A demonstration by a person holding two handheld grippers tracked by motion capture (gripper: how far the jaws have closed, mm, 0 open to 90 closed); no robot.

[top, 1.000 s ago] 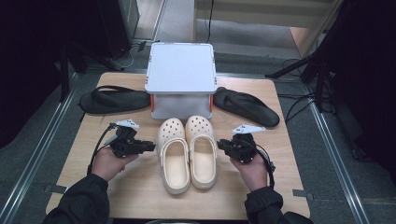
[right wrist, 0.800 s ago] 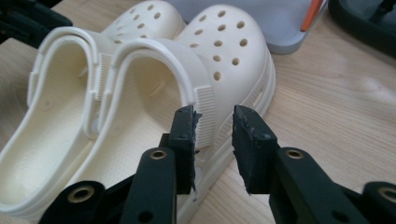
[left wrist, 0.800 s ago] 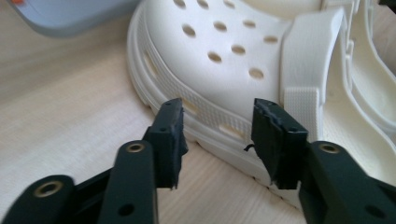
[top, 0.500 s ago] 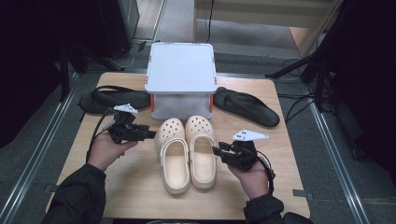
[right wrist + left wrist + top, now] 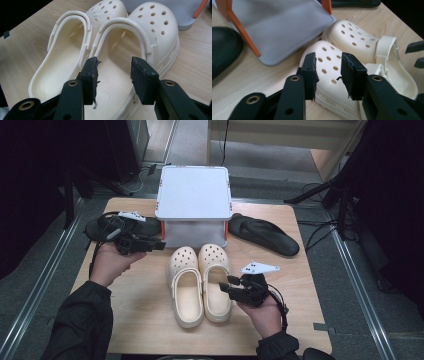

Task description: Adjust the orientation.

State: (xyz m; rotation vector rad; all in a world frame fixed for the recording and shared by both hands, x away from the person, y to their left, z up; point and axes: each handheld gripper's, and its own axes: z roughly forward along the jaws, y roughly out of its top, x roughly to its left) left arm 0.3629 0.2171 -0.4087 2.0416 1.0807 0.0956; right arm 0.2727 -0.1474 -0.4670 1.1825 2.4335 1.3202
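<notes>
Two cream clogs stand side by side on the wooden table (image 5: 145,320), toes toward a grey box (image 5: 192,190) with orange corners. My left gripper (image 5: 160,245) hovers left of the left clog (image 5: 185,290), near the box's front corner. In the left gripper view its jaws (image 5: 328,75) have just been closing, a gap stays between them, and they hold nothing above the left clog's toe (image 5: 324,50). My right gripper (image 5: 225,287) sits beside the right clog (image 5: 215,270). Its jaws (image 5: 113,77) have just been opening and stand apart over that clog's heel end (image 5: 117,62), pressing nothing.
A black flip-flop (image 5: 265,235) lies right of the box. Another black flip-flop (image 5: 100,227) lies at its left, partly behind my left hand. The box's grey side (image 5: 279,27) stands just beyond the clogs' toes. Bare wood lies in front of the clogs.
My left hand has lifted and moved away from me toward the box's front left corner. My right hand has slid slightly nearer, beside the right clog's heel. The clogs have not moved.
</notes>
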